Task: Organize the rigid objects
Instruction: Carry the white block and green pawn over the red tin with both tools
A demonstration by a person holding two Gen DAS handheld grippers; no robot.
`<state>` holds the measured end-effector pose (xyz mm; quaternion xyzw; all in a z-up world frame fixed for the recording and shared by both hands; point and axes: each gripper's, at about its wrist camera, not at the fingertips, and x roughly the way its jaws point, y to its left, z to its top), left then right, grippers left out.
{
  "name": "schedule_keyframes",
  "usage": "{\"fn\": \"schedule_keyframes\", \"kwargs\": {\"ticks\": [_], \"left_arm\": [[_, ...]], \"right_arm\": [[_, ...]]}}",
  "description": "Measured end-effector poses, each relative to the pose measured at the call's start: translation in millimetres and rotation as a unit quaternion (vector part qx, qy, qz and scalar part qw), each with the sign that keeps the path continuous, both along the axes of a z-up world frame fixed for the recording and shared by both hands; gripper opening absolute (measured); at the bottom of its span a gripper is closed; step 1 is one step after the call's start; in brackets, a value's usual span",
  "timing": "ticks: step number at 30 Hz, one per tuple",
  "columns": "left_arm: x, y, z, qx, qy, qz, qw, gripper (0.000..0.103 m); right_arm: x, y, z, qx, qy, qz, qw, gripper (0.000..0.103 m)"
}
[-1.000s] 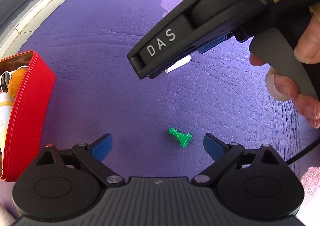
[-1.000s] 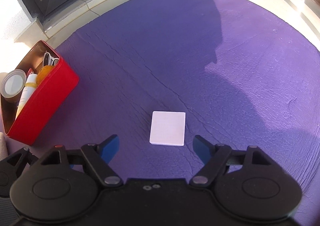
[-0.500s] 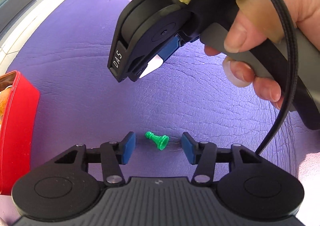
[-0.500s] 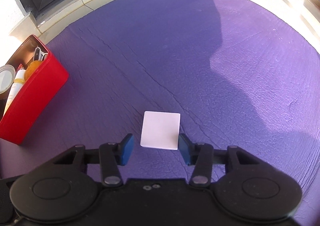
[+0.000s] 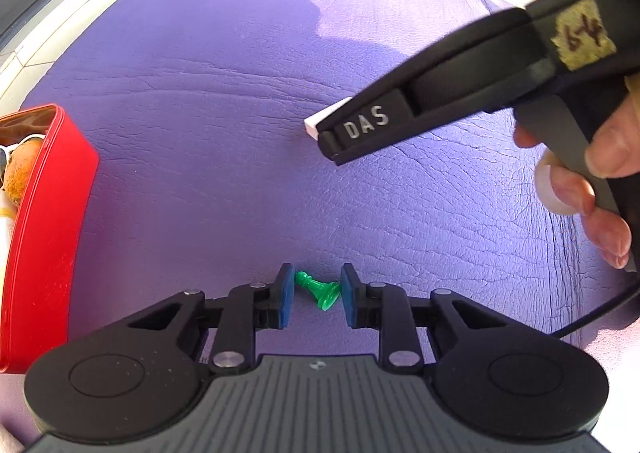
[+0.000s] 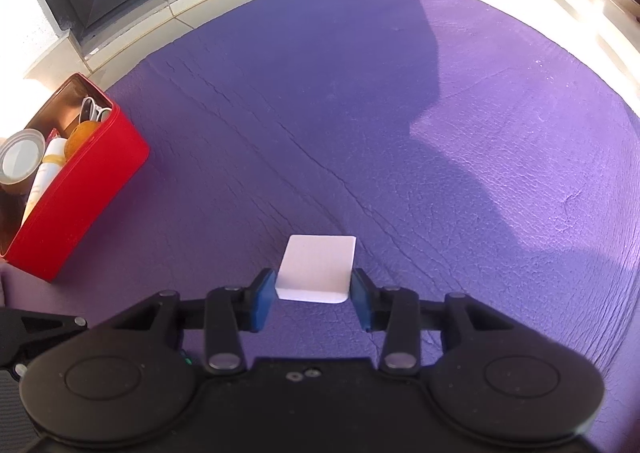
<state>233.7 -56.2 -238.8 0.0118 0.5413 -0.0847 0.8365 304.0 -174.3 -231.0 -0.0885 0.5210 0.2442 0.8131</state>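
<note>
Red tin: far left on purple mat; holds orange, sunglasses, white tube, can.
Left tool: just closing, pinching green pawn.
Right tool: just closing, pinching white block.

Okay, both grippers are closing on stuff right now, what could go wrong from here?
1. The green pawn lies on its side, pinched end to end between the left gripper pads; small and tapered, it may pop out when lifted.
2. The right gripper holds only the near edge of the flat white block, so it may pivot or slip.
3. The red box is already crowded, so drops could bounce out.
</note>
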Motion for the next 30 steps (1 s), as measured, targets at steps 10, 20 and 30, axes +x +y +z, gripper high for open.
{"fn": "schedule_keyframes", "kwargs": {"ticks": [10, 20, 30], "left_arm": [[13, 26, 30, -0.009, 0.006, 0.016, 0.9998, 0.024], [1, 65, 84, -0.005, -0.008, 0.006, 0.9999, 0.024], [-2, 136, 123, 0.004, -0.035, 0.045, 0.9984, 0.024]], "right_arm": [[-24, -16, 24, 0.033, 0.008, -0.015, 0.999, 0.039], [-53, 2, 65, 0.050, 0.005, 0.021, 0.998, 0.039], [-66, 53, 105, 0.066, -0.010, 0.071, 0.995, 0.039]]}}
